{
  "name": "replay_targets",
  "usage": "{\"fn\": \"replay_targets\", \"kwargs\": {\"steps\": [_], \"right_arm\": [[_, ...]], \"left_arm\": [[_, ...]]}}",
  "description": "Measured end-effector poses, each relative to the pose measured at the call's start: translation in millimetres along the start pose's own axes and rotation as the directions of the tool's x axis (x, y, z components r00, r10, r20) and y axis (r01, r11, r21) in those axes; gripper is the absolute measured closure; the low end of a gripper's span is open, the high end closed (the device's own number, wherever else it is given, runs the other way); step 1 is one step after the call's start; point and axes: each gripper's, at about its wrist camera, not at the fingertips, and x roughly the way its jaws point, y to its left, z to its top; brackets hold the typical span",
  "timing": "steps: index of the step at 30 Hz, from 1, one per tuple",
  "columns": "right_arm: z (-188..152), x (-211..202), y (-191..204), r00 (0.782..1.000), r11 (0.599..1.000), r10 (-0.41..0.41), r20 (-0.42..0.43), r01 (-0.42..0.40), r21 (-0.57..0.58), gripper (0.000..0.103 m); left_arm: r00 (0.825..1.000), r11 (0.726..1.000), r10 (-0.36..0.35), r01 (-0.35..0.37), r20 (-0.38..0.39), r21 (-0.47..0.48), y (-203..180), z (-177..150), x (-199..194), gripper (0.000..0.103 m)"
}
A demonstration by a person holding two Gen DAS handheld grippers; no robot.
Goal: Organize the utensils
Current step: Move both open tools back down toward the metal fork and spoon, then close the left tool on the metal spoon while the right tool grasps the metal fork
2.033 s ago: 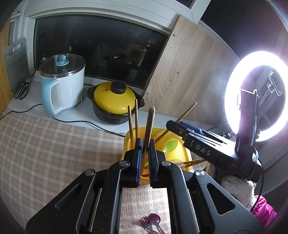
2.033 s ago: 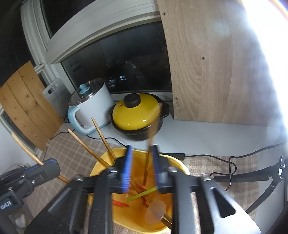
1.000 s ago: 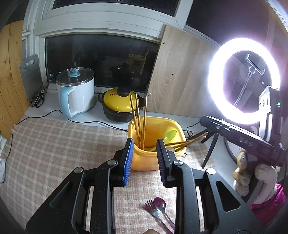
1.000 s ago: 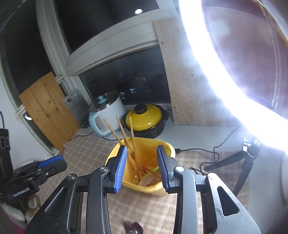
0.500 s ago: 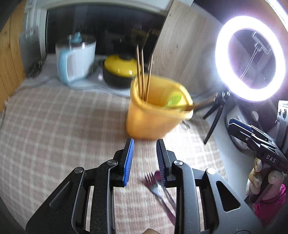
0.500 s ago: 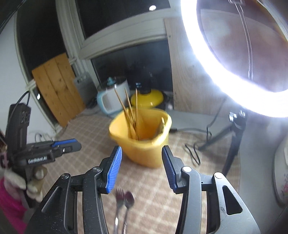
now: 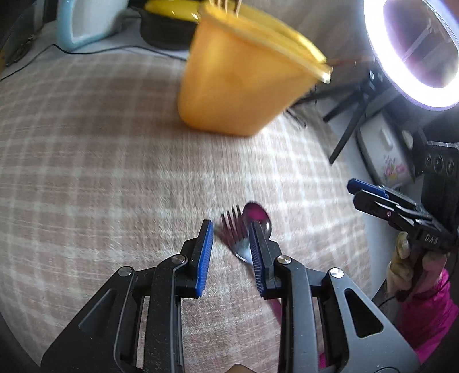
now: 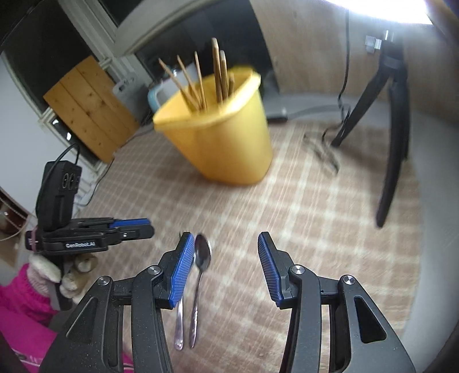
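Observation:
A metal fork and spoon lie side by side on the checked cloth. My left gripper hangs open just above them, the fork's head showing between its blue pads. My right gripper is open too, wider. The spoon lies just inside its left pad. The fork's handle shows below that finger and its head is hidden. Behind stands a yellow bucket holding several wooden chopsticks. Neither gripper holds anything.
A ring light on a black tripod stands at the right with cables near its feet. A blue-white kettle and a yellow-lidded pot sit at the back. A gloved hand in a pink sleeve holds the other gripper.
Both grippers have come down and tipped toward the cloth, away from the bucket. The fork and spoon now lie close under the fingers. The right jaws stand wider than a second ago.

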Motion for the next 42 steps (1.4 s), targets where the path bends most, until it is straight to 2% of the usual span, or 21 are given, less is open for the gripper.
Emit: {"fn": "replay_targets", "kwargs": {"steps": [10,25,32,38,42], "right_arm": [[-8.8,37.0,-0.1,0.99,0.997,0.073,-0.118,-0.075,-0.014,0.058],[-10.8,49.0,-4.3,0.986,0.996,0.086,-0.146,-0.087,-0.002,0.058],[-10.1,53.0,-4.2,0.987,0.997,0.075,-0.145,-0.076,-0.001,0.058],[-9.0,57.4,-5.8,0.986,0.998,0.063,-0.152,-0.063,0.004,0.059],[-7.4,60.1,-3.0,0.985,0.998,0.068,-0.156,-0.069,-0.002,0.059]], "left_arm": [[0.999,0.999,-0.001,0.003,-0.053,0.033,-3.9,1.3,33.2,0.078],[0.998,1.0,-0.005,0.006,-0.06,0.026,-3.2,8.2,50.9,0.078],[0.996,0.993,0.084,-0.08,-0.041,0.092,-20.2,4.6,55.2,0.078],[0.987,0.975,0.159,-0.157,-0.005,0.155,-33.6,0.6,57.7,0.08],[0.986,0.97,0.165,-0.166,0.02,0.176,-39.4,-2.3,54.5,0.093]]}}
